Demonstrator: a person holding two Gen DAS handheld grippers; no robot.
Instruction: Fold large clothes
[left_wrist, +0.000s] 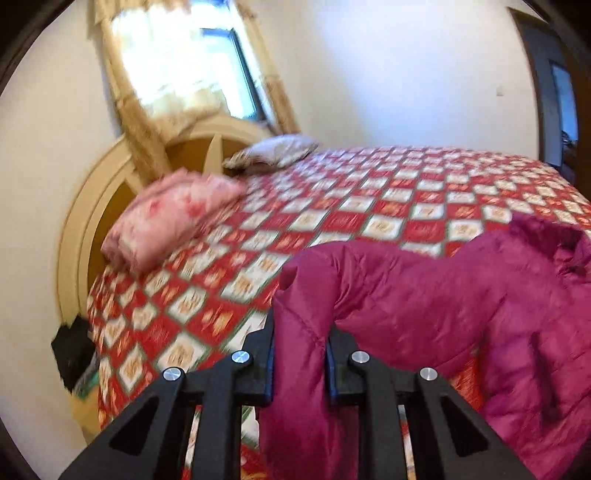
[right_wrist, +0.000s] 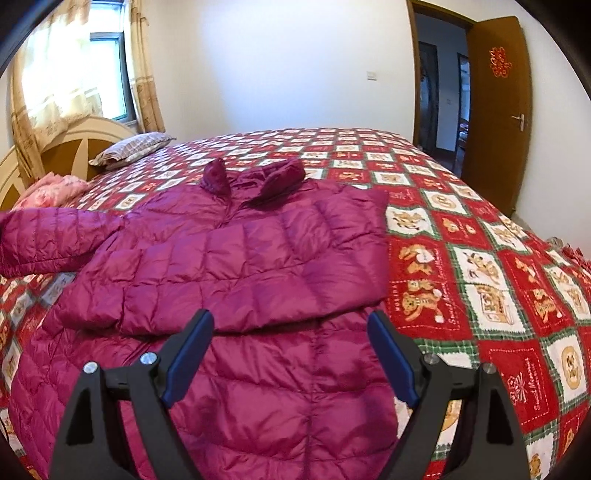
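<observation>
Left wrist view: left gripper (left_wrist: 299, 354) pinching jacket (left_wrist: 424, 306) sleeve — right gripper (right_wrist: 291, 354) spread above jacket.

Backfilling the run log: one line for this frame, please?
phase: sleeve fold | left tongs: shut on jacket sleeve, lifted | right tongs: open over jacket, holding nothing | surface: quilt
</observation>
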